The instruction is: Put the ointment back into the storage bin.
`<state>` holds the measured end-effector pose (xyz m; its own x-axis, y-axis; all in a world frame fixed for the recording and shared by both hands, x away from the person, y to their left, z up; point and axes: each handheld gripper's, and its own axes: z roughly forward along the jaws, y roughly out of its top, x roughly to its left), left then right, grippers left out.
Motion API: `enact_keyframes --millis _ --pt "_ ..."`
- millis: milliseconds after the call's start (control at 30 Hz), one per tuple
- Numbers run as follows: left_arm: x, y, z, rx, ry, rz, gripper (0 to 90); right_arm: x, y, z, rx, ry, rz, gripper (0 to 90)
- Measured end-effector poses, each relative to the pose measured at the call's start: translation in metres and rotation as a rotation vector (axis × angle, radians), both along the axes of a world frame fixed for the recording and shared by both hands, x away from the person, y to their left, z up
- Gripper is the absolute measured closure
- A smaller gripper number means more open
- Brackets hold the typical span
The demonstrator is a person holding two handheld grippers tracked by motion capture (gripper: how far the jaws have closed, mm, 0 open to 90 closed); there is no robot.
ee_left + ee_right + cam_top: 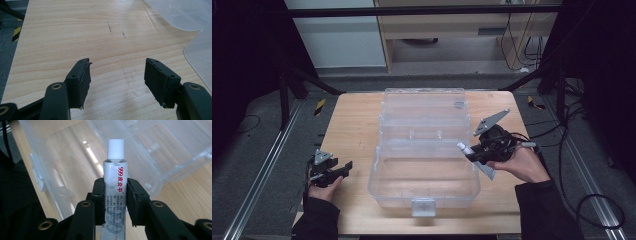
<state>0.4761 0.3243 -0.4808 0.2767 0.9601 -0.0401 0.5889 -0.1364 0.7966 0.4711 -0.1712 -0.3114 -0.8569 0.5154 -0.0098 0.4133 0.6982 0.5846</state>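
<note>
A clear plastic storage box (pixel 424 192) lies open in the middle of the wooden table (pixel 357 125), its lid (pixel 424 107) folded back toward the far side. My right gripper (pixel 473 152) hovers at the box's right rim, shut on a white ointment tube (pixel 477 161) with a white cap and red lettering. In the right gripper view the tube (pixel 115 177) stands between the pads, cap pointing over the box (pixel 75 165). My left gripper (pixel 343 169) rests low at the table's left front, open. In the left gripper view its fingers (pixel 81 80) stand wide apart over bare wood with nothing between them (pixel 116 75).
The box's front latch (pixel 423 206) faces the near table edge. Cables (pixel 592 200) trail on the floor at the right, and black frame legs (pixel 287 90) stand at the far corners. A corner of the clear box (pixel 200 50) reaches into the left gripper view.
</note>
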Motion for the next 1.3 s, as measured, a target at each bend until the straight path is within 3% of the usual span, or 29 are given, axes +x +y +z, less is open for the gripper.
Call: enact_keyframes --millis 267,500,533,700,1067,1300 --pt "0.000 0.000 0.000 0.000 0.000 0.000 37.3 0.002 0.022 -0.001 -0.039 0.025 0.109 70.0" --pt "0.000 0.000 0.000 -0.001 -0.003 0.001 37.3 0.006 0.042 -0.008 -0.096 0.019 0.200 69.9" --pt "0.000 0.000 0.000 0.000 -0.003 0.001 37.3 0.007 0.048 -0.012 -0.110 0.016 0.233 69.9" --pt "0.000 0.000 0.000 0.000 -0.002 0.000 37.3 0.009 0.058 -0.016 -0.131 0.024 0.263 69.9" --pt "0.000 0.001 0.000 0.000 -0.004 0.001 37.3 0.009 0.080 -0.041 -0.251 0.049 0.373 69.9" --pt "0.000 0.001 0.000 0.001 -0.004 0.000 37.3 0.009 0.085 -0.051 -0.286 0.044 0.400 69.9"
